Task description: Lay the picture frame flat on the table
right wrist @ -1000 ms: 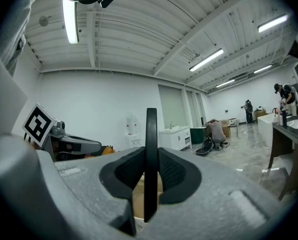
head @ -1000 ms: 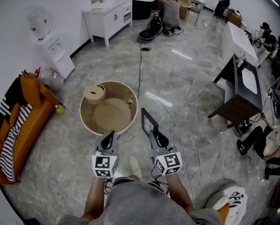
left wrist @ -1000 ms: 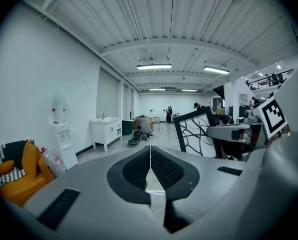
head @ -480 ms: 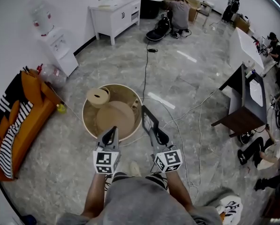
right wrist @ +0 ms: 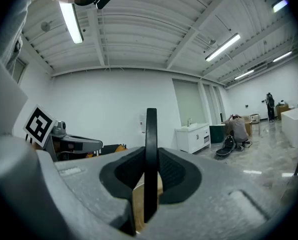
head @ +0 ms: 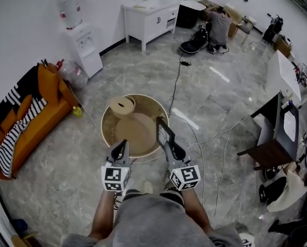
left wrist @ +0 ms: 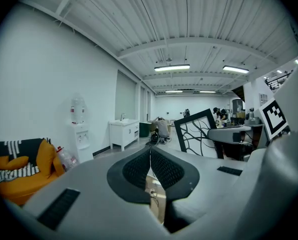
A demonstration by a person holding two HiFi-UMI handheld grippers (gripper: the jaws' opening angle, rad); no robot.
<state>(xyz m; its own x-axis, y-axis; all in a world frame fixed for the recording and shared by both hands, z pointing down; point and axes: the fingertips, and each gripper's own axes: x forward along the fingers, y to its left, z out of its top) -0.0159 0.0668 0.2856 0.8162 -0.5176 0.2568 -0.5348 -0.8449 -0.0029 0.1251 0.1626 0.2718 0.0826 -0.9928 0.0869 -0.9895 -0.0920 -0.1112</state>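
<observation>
A black picture frame (head: 164,132) with a white, line-patterned picture stands upright in the air over the near right rim of the round wooden table (head: 154,147). My right gripper (head: 169,146) is shut on its lower edge. In the right gripper view the frame (right wrist: 150,149) shows edge-on, clamped between the pads. My left gripper (head: 122,147) hovers at the table's near edge, shut with nothing in it. Its pads (left wrist: 139,168) meet, and from there I see the frame (left wrist: 197,133) to the right. A round wooden box (head: 122,106) lies on the table's far left.
An orange sofa (head: 27,115) stands on the left, with a water dispenser (head: 82,44) and a white sink cabinet (head: 150,15) along the wall. Cables (head: 215,136) run over the marble floor. A dark table (head: 272,129) is at the right. A person (head: 220,24) crouches far off.
The head view has swung, so the table and room sit further right and lower in the picture. Both grippers keep their pose and the frame stays in the right grip.
</observation>
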